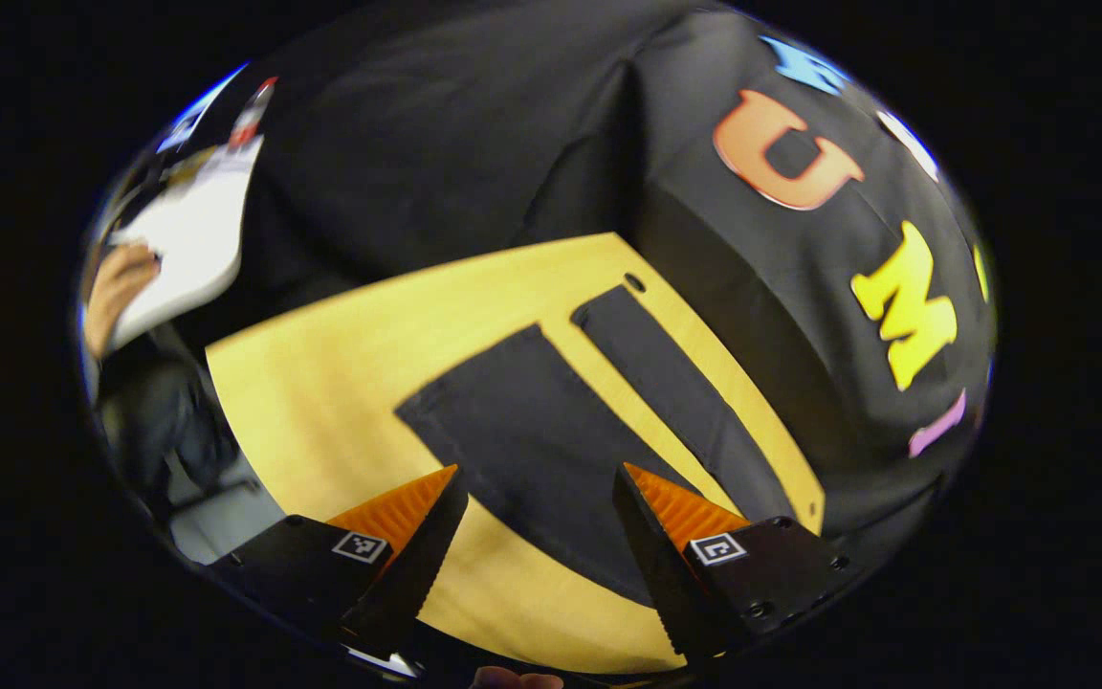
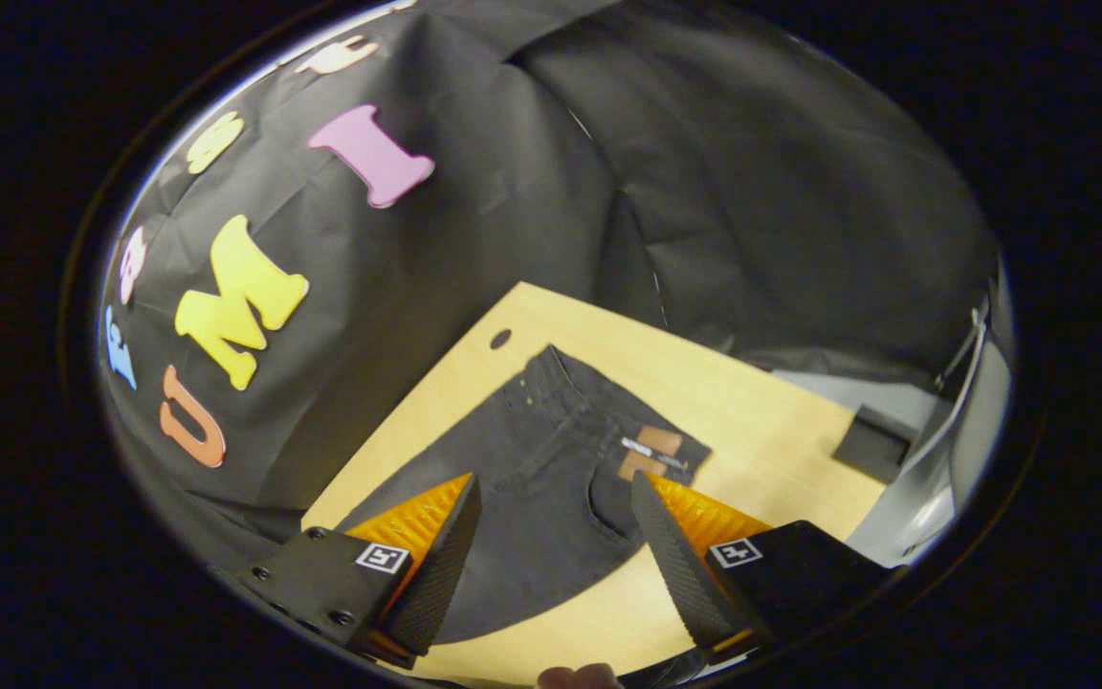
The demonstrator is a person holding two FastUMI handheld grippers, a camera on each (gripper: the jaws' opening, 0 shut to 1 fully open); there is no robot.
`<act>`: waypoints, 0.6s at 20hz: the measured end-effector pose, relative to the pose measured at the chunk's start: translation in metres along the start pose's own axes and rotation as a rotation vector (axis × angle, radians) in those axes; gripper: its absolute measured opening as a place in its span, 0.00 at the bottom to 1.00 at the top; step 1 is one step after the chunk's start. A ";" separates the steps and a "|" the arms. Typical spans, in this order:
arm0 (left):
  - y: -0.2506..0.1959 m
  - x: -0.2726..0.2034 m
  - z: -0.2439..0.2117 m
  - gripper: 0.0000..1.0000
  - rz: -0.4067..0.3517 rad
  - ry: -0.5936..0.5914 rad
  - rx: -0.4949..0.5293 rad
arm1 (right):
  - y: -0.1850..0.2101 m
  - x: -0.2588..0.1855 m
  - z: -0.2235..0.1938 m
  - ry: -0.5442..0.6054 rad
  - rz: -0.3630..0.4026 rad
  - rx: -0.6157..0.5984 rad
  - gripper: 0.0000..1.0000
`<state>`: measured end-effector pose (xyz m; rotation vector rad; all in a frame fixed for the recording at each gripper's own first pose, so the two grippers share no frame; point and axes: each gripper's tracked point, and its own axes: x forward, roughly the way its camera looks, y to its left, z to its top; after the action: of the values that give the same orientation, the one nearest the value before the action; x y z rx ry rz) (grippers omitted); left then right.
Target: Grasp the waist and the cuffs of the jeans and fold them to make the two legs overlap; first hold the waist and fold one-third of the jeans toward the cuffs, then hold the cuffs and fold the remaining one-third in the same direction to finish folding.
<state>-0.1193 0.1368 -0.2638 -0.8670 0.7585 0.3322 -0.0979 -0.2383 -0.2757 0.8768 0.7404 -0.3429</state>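
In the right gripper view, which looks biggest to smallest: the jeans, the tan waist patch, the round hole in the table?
1. Jeans, by far the largest.
2. Tan waist patch.
3. Round hole, smallest, though it lies farther off.

I see bare wooden table (image 1: 341, 383) beside the flat black jeans (image 1: 532, 431), and a bare strip of wood between the two legs. My left gripper (image 1: 537, 522) and right gripper (image 2: 556, 536) hang above, fingers spread, nothing between them. The booth's black cloth wall (image 2: 704, 191) closes in past the table's far edges.
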 end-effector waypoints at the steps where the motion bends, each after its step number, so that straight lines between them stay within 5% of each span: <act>1: 0.005 0.003 -0.006 0.99 -0.005 0.035 -0.080 | -0.008 0.006 -0.009 0.040 -0.003 0.040 0.98; 6: 0.006 0.028 -0.006 0.99 -0.022 0.090 -0.401 | -0.031 0.037 -0.032 0.164 -0.032 0.239 0.98; 12: 0.025 0.047 0.010 1.00 0.040 0.088 -0.455 | -0.058 0.069 -0.020 0.155 -0.110 0.367 0.98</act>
<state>-0.0950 0.1586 -0.3073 -1.3019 0.7951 0.5160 -0.0907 -0.2565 -0.3659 1.2211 0.8863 -0.5232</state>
